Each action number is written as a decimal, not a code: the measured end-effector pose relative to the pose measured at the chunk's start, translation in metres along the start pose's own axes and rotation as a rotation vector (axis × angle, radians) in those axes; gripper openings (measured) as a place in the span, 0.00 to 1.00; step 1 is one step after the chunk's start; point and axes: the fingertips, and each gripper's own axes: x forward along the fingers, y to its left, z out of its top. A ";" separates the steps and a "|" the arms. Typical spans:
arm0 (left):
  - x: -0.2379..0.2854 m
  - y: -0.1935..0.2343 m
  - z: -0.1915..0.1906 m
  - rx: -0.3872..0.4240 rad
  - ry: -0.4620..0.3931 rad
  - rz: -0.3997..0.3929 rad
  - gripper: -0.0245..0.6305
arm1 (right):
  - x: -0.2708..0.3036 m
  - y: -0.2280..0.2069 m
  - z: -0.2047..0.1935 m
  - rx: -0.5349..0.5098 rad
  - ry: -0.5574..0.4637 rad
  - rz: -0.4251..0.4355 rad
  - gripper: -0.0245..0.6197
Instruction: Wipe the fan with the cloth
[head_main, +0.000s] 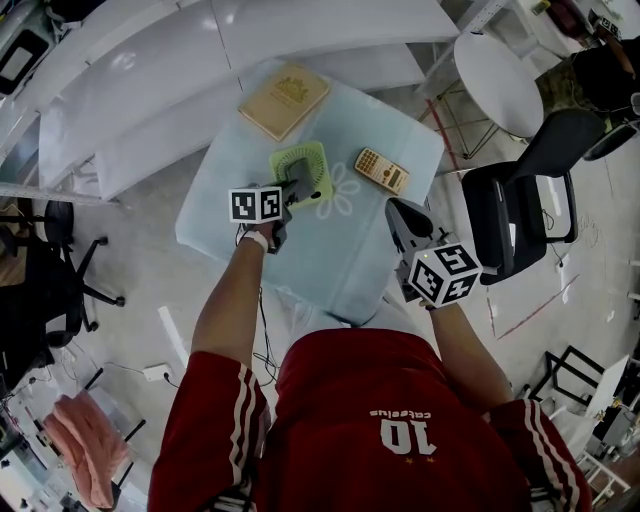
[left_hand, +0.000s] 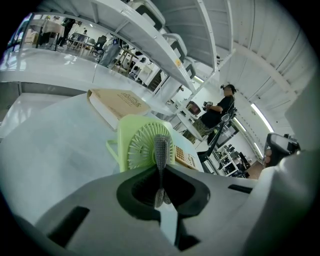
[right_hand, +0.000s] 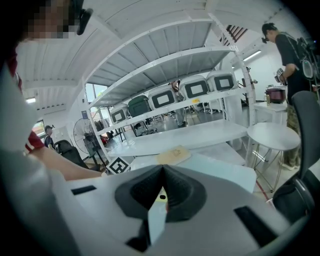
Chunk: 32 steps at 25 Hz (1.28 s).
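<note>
Green fan (head_main: 303, 162) sits just ahead of my left gripper (head_main: 290, 193), which is clamped on the grey cloth (left_hand: 160, 152). My right gripper (head_main: 402, 218), closed on nothing, hangs well right of the fan. Wiping seems about to begin; next I'd press the cloth onto the grille.

From my feed there's one small square tabletop (head_main: 345, 265) doing all the carrying, under a pale bluish cover (head_main: 225, 215) with a faint flower printed near the middle. Three things sit right on it. A tan book (head_main: 285, 100) lies flat at the far left corner, turned at an angle to the edges. A light green fan (head_main: 300, 172) is around the middle, grille up as far as I can tell. A tan calculator (head_main: 381, 171) lies to the fan's right, not touching it, with the flower print between them. The near half of the tabletop is bare.
</note>
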 end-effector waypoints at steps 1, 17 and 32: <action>-0.001 0.001 0.000 0.000 0.000 0.002 0.07 | 0.000 0.001 0.000 0.000 0.000 0.001 0.05; -0.022 0.018 -0.006 0.002 0.000 0.033 0.07 | -0.005 0.011 0.001 -0.011 -0.006 0.004 0.05; -0.041 0.033 -0.009 -0.008 -0.015 0.058 0.07 | -0.001 0.024 -0.001 -0.014 -0.008 0.011 0.05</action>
